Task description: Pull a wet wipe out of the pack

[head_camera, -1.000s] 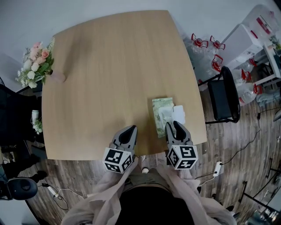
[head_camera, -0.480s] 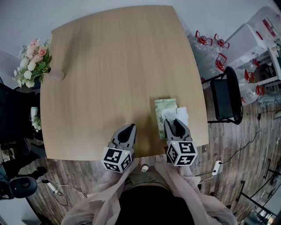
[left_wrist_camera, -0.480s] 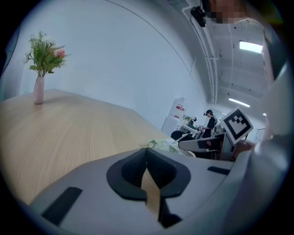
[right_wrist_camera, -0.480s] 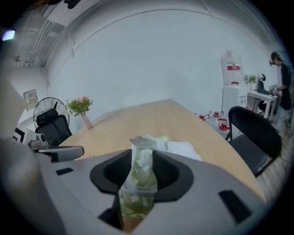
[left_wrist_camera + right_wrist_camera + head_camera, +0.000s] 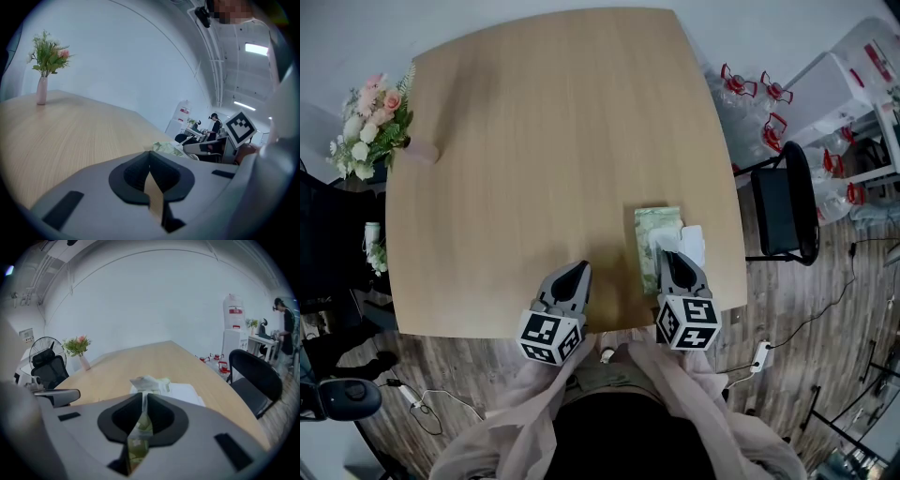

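Note:
A green patterned wet wipe pack (image 5: 651, 236) lies near the table's front right corner, with a white sheet (image 5: 691, 240) at its right side. My right gripper (image 5: 673, 256) sits over the pack's near end. Its jaws have just been closing, and in the right gripper view (image 5: 143, 398) a thin strip of the pack's green wrapper is pinched between the pads. The rest of the pack (image 5: 149, 382) and the white sheet (image 5: 183, 392) lie just beyond. My left gripper (image 5: 577, 272) rests at the table's front edge, left of the pack, shut and holding nothing (image 5: 150, 165).
The wooden table (image 5: 544, 141) stretches ahead. A vase of flowers (image 5: 377, 131) stands at its far left edge. A black chair (image 5: 782, 202) and water bottles (image 5: 752, 94) are on the floor to the right. A person (image 5: 284, 329) stands in the background.
The right gripper slid forward and down onto the pack's near end, and its jaws went from wide open to closed on the wrapper. The left gripper stayed put.

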